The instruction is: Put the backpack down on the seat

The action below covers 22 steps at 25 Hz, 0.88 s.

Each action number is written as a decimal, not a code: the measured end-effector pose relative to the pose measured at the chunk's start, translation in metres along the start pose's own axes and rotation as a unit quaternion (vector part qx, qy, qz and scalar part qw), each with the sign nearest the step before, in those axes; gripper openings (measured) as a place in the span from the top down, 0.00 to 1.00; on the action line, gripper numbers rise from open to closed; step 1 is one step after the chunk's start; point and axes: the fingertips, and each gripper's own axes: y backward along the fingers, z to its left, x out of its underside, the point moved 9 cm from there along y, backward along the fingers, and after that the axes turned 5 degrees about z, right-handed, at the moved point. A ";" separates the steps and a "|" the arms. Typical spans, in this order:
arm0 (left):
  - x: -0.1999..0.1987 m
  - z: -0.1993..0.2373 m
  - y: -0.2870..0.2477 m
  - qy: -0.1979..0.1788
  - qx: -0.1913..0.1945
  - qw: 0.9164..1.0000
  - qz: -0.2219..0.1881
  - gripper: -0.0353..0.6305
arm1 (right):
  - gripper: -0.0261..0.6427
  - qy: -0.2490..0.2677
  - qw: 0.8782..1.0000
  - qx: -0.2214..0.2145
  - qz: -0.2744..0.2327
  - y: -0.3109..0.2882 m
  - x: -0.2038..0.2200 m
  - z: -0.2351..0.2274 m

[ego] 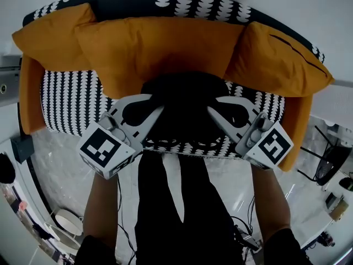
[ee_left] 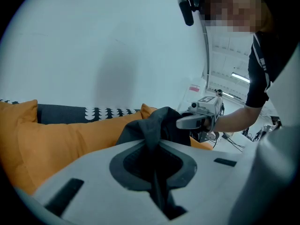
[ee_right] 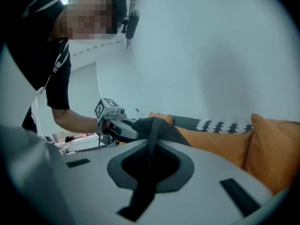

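Note:
A black backpack (ego: pixel 185 95) hangs low over the middle of the sofa seat (ego: pixel 66 101), which is black and white patterned, just in front of the orange cushions (ego: pixel 165 46). My left gripper (ego: pixel 159 110) is shut on a fold of the backpack's black fabric at its left side. My right gripper (ego: pixel 213 111) is shut on it at the right side. In the left gripper view the fabric (ee_left: pixel 154 135) runs between the jaws up to the backpack (ee_left: pixel 164 121), with the right gripper (ee_left: pixel 197 120) beyond. The right gripper view shows the backpack (ee_right: pixel 161 125) and the left gripper (ee_right: pixel 117 125) likewise.
Orange cushions line the sofa's back and both ends (ego: pixel 281 59). The person's black-trousered legs (ego: pixel 176 203) stand at the seat's front edge. Cables (ego: pixel 245 239) lie on the pale glossy floor, and a black chair (ego: pixel 331 162) is at the right.

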 end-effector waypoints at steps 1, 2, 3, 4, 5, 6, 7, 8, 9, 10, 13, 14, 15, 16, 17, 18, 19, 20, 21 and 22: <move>0.000 0.003 -0.002 -0.006 -0.002 1.000 -0.001 0.90 | 0.92 0.005 1.000 0.003 0.002 -0.001 0.000 -0.002; 0.000 0.005 -0.004 -0.009 -0.003 1.000 -0.001 0.90 | 0.92 0.010 1.000 0.005 0.003 -0.002 -0.001 -0.005; -0.001 0.008 -0.006 -0.011 -0.003 1.000 0.000 0.90 | 0.92 0.014 1.000 0.007 0.005 -0.003 -0.001 -0.007; -0.002 0.010 -0.008 -0.011 -0.003 1.000 0.000 0.90 | 0.92 0.018 1.000 0.009 0.008 -0.004 -0.001 -0.009; -0.002 0.012 -0.010 -0.012 -0.003 1.000 0.002 0.90 | 0.92 0.020 1.000 0.012 0.010 -0.005 -0.001 -0.012; -0.003 0.015 -0.013 -0.012 -0.003 1.000 0.003 0.90 | 0.92 0.020 1.000 0.015 0.011 -0.006 -0.001 -0.014; -0.004 0.017 -0.015 -0.013 -0.002 1.000 0.005 0.90 | 0.92 0.020 1.000 0.018 0.012 -0.006 -0.001 -0.016; -0.005 0.019 -0.017 -0.014 -0.003 1.000 0.007 0.90 | 0.92 0.019 1.000 0.021 0.012 -0.007 -0.001 -0.019; -0.006 0.021 -0.020 -0.015 -0.003 1.000 0.009 0.90 | 0.92 0.018 0.999 0.024 0.013 -0.007 -0.001 -0.021; -0.007 0.022 -0.022 -0.016 -0.002 1.000 0.010 0.90 | 0.92 0.017 0.999 0.027 0.013 -0.008 0.000 -0.024; -0.008 0.029 -0.028 -0.020 -0.003 1.000 0.014 0.90 | 0.92 0.019 0.999 0.036 0.013 -0.010 0.003 -0.034; -0.009 0.032 -0.029 -0.020 -0.005 1.000 0.015 0.90 | 0.92 0.018 0.999 0.038 0.012 -0.012 0.004 -0.038; -0.009 0.035 -0.030 -0.018 -0.006 1.000 0.014 0.90 | 0.92 0.016 0.999 0.040 0.011 -0.014 0.005 -0.041; -0.008 0.037 -0.032 -0.017 -0.008 1.000 0.014 0.90 | 0.92 0.014 0.999 0.042 0.010 -0.016 0.005 -0.043; -0.009 0.039 -0.034 -0.016 -0.010 1.000 0.013 0.90 | 0.92 0.013 0.999 0.043 0.009 -0.017 0.006 -0.046; -0.009 0.041 -0.036 -0.015 -0.010 1.000 0.012 0.90 | 0.92 0.012 0.999 0.044 0.009 -0.018 0.006 -0.048; -0.009 0.043 -0.038 -0.015 -0.010 1.000 0.012 0.90 | 0.92 0.013 0.999 0.045 0.009 -0.018 0.006 -0.050; -0.010 0.045 -0.040 -0.014 -0.010 1.000 0.012 0.90 | 0.92 0.013 0.999 0.046 0.010 -0.018 0.006 -0.053; -0.010 0.047 -0.042 -0.014 -0.010 1.000 0.012 0.90 | 0.92 0.014 0.999 0.047 0.011 -0.019 0.007 -0.055; -0.011 0.049 -0.044 -0.015 -0.010 1.000 0.013 0.90 | 0.92 0.015 0.999 0.048 0.011 -0.019 0.007 -0.057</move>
